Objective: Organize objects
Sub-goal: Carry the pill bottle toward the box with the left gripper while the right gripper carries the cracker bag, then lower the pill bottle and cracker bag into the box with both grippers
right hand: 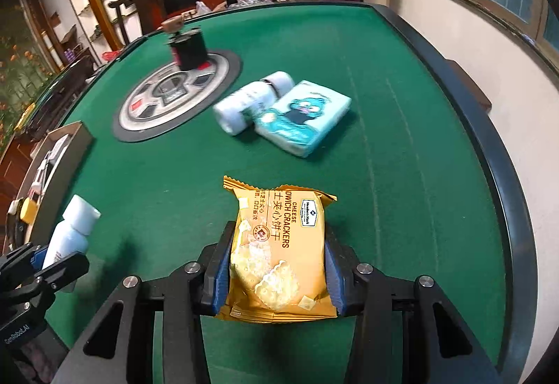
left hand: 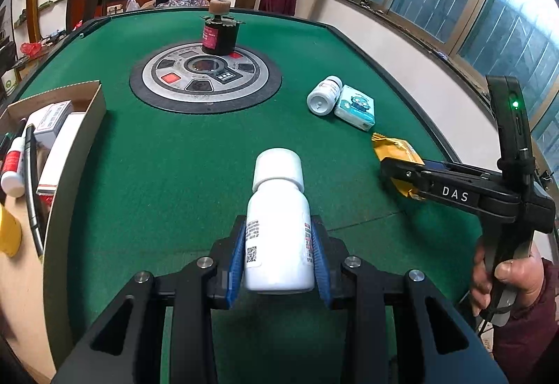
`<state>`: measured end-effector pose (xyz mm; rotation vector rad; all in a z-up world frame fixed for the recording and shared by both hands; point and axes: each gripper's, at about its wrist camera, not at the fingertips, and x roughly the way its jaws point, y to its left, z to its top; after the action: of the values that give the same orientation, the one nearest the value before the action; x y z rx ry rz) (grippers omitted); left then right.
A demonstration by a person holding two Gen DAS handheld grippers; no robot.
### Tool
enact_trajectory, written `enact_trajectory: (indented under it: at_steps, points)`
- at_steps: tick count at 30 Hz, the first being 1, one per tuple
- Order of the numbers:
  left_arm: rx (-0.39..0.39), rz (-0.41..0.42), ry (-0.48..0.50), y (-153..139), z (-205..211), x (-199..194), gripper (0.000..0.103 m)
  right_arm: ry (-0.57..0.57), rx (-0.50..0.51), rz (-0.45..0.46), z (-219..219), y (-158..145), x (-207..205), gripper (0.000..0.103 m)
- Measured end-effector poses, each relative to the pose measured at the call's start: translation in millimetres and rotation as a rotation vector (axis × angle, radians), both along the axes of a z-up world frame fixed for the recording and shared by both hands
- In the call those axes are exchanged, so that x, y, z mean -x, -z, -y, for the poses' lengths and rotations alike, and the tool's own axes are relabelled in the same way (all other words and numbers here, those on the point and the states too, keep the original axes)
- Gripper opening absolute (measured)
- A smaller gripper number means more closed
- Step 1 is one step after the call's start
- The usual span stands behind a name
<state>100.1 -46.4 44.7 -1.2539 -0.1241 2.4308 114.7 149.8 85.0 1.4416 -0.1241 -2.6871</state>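
My left gripper (left hand: 278, 222) is shut on a white pill bottle (left hand: 279, 202), cap pointing away, held just above the green table (left hand: 174, 167). From the right wrist view the same bottle (right hand: 71, 227) sticks out of the left gripper (right hand: 52, 256) at the lower left. My right gripper (right hand: 279, 231) is shut on a yellow cheese cracker packet (right hand: 279, 258), its blue pads pressing both long sides. In the left wrist view this packet (left hand: 394, 146) shows in the right gripper (left hand: 389, 171) at the right. A cardboard box (left hand: 82, 136) holding several items stands at the left.
A second white bottle (left hand: 324, 94) lies against a teal tissue pack (left hand: 356, 106) on the far right of the felt. A dark jar with a cork lid (left hand: 220, 35) stands on the round centre panel (left hand: 167, 94). A hand (left hand: 506, 274) grips the right handle. Chairs stand behind.
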Motion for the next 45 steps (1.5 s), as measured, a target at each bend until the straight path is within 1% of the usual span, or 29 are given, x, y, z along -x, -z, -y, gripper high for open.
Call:
enact_trajectory:
  at_steps: [13, 23, 32, 45]
  points:
    - [-0.038, -0.015, -0.031, -9.6, 25.8, -22.2, 0.033, -0.062, 0.026, -0.02, 38.3, -12.3, -12.8, 0.049]
    - [-0.07, -0.026, -0.087, -17.9, 56.9, -37.7, 0.033, -0.119, 0.039, -0.037, 71.0, -24.1, -15.4, 0.049]
    - [-0.043, -0.076, -0.15, -33.7, 84.9, -55.4, 0.034, -0.191, 0.047, -0.063, 107.9, -40.8, -16.0, 0.049]
    - [-0.025, -0.101, -0.249, -42.3, 132.2, -66.8, 0.033, -0.316, 0.042, -0.09, 174.9, -57.6, -15.9, 0.049]
